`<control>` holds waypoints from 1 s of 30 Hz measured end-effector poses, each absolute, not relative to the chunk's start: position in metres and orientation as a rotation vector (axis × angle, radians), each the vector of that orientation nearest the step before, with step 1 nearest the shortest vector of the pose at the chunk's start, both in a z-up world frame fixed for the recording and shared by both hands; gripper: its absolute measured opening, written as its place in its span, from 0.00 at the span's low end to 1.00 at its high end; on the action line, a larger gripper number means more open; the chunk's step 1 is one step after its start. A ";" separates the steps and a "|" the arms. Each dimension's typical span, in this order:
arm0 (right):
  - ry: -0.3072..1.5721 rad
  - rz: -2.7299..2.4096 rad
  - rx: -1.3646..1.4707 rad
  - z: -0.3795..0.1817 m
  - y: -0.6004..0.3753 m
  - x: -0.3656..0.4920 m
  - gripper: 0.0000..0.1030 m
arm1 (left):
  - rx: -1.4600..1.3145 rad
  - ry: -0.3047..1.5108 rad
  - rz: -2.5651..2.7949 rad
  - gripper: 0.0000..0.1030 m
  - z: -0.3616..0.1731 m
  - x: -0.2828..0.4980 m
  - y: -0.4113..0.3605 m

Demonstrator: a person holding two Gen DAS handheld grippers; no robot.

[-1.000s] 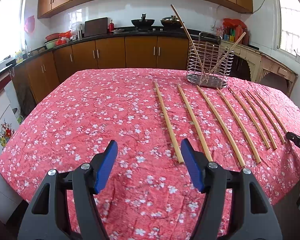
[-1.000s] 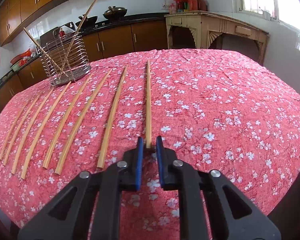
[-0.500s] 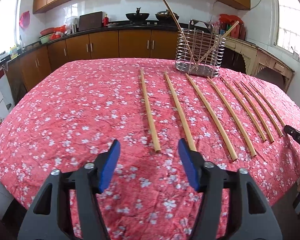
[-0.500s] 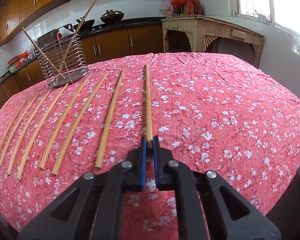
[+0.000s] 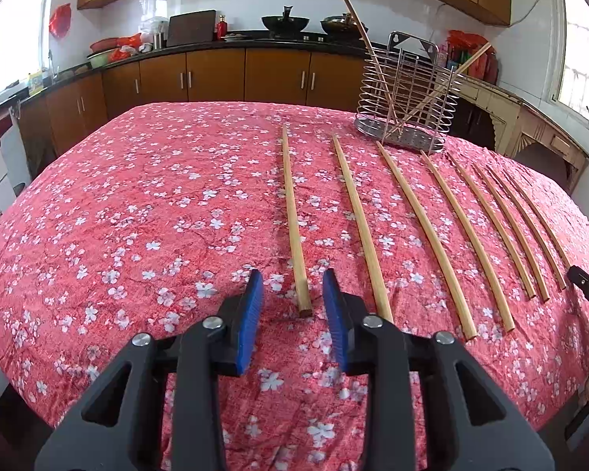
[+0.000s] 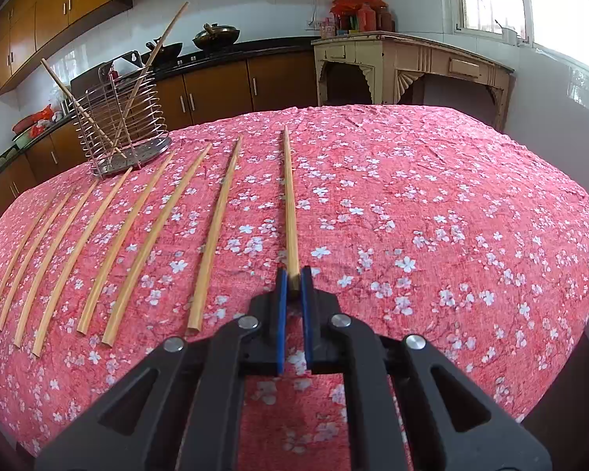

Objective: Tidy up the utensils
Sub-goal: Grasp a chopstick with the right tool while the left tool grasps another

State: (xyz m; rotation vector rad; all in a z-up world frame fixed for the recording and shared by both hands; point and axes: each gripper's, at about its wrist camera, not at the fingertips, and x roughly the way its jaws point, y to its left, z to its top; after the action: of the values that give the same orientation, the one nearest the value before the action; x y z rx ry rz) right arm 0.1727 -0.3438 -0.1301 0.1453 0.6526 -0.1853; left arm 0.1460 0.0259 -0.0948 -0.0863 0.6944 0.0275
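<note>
Item one: the table, wearing a red tablecloth [image 5: 145, 204] printed with white blossoms and filling most of both views; I am seeing it bearing everything listed below

Item two: a wire utensil holder [image 5: 406, 98] standing upright at the far side of the cloth, with two long chopsticks leaning crossed inside it, their tips sticking out above the rim; in the right wrist view the same wire utensil holder [image 6: 123, 129] is sitting at the far left

Item three: my left gripper [image 5: 292, 302], black frame with blue pads, hovering low over the near edge of the cloth; its jaws are standing apart, straddling the near end of the leftmost chopstick [image 5: 292, 219] without touching it

Item four: my right gripper [image 6: 293, 288], same build, jaws drawn in tight and pinching the near end of the rightmost chopstick [image 6: 289, 204], which is lying flat along the cloth and pointing away from me

Item five: the remaining chopsticks, lying side by side in a loose row across the cloth, near ends toward me, far ends pointing toward the holder; I am counting eight on the cloth in the left wrist view, the outer two included, none touching its neighbour as far as I can tell
</note>
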 end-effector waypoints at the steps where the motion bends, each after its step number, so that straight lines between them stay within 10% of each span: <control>1: 0.653 -0.185 0.146 -0.130 -0.344 0.172 0.08 | -0.093 0.695 0.029 0.25 -0.095 0.146 0.027; 8: 0.649 -0.187 0.138 -0.131 -0.345 0.171 0.08 | -0.119 0.700 0.028 0.07 -0.095 0.145 0.038; 30: 0.481 -0.193 0.124 -0.047 -0.357 0.173 0.08 | -0.069 0.547 0.006 0.06 0.003 0.147 0.076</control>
State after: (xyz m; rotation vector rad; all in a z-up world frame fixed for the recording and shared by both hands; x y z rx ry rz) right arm 0.1734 -0.3572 -0.0475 0.1245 0.4812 -0.1932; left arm 0.1466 0.0765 0.0029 -0.0690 0.5468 0.0062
